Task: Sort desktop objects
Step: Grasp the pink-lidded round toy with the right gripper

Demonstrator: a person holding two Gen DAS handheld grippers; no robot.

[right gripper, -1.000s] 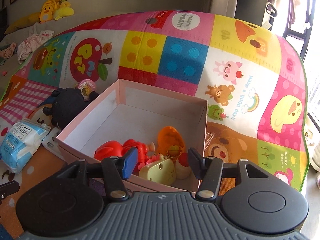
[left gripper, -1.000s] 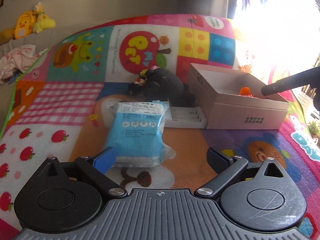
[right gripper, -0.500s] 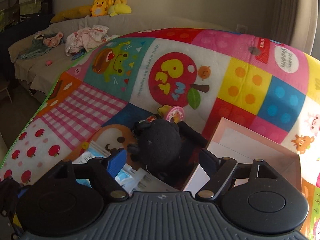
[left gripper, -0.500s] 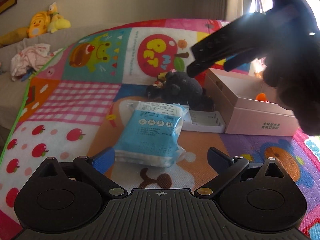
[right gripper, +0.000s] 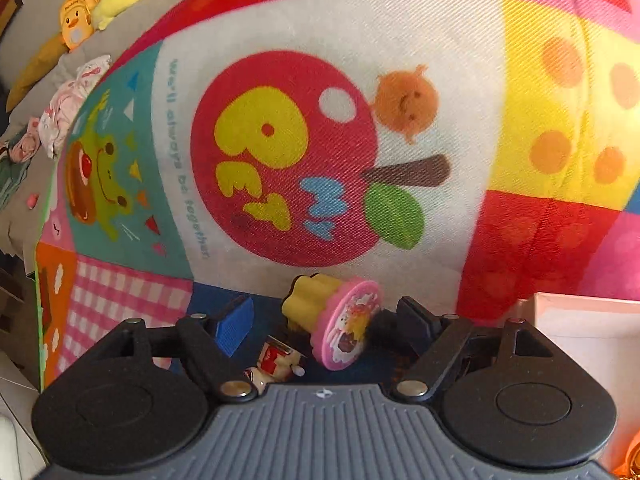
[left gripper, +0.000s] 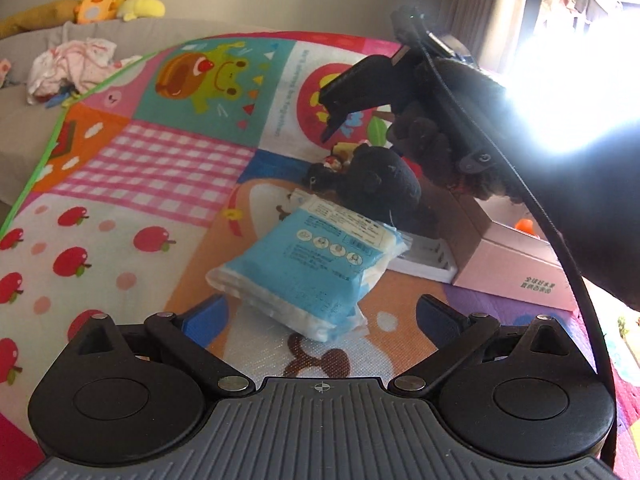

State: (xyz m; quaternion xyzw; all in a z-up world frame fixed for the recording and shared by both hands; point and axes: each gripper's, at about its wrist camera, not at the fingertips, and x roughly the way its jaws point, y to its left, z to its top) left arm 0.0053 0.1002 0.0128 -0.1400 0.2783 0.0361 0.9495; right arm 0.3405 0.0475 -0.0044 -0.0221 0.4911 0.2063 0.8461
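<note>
My left gripper (left gripper: pixel 320 312) is open and empty, just short of a blue tissue pack (left gripper: pixel 312 260) lying on the colourful mat. Behind the pack lie a black plush toy (left gripper: pixel 376 180) and a white tray (left gripper: pixel 424 260). A pink box (left gripper: pixel 516 264) with an orange toy inside stands at the right. My right gripper (right gripper: pixel 324 320) is open and hangs low over a pink-and-yellow cupcake toy (right gripper: pixel 336 316) and a small red-and-white figure (right gripper: pixel 276 360); both sit between its fingers. In the left wrist view the right gripper (left gripper: pixel 340 100) reaches over the plush.
The pink box's corner (right gripper: pixel 588 332) is at the right of the right wrist view. A grey sofa with yellow plush toys (left gripper: pixel 116 0) and crumpled clothes (left gripper: pixel 68 64) lies beyond the mat. Strong window glare fills the upper right.
My right gripper moved left from the pink box, passed over the black plush and dropped down around the cupcake toy. My left gripper rose and shifted slightly; the tissue pack stays put.
</note>
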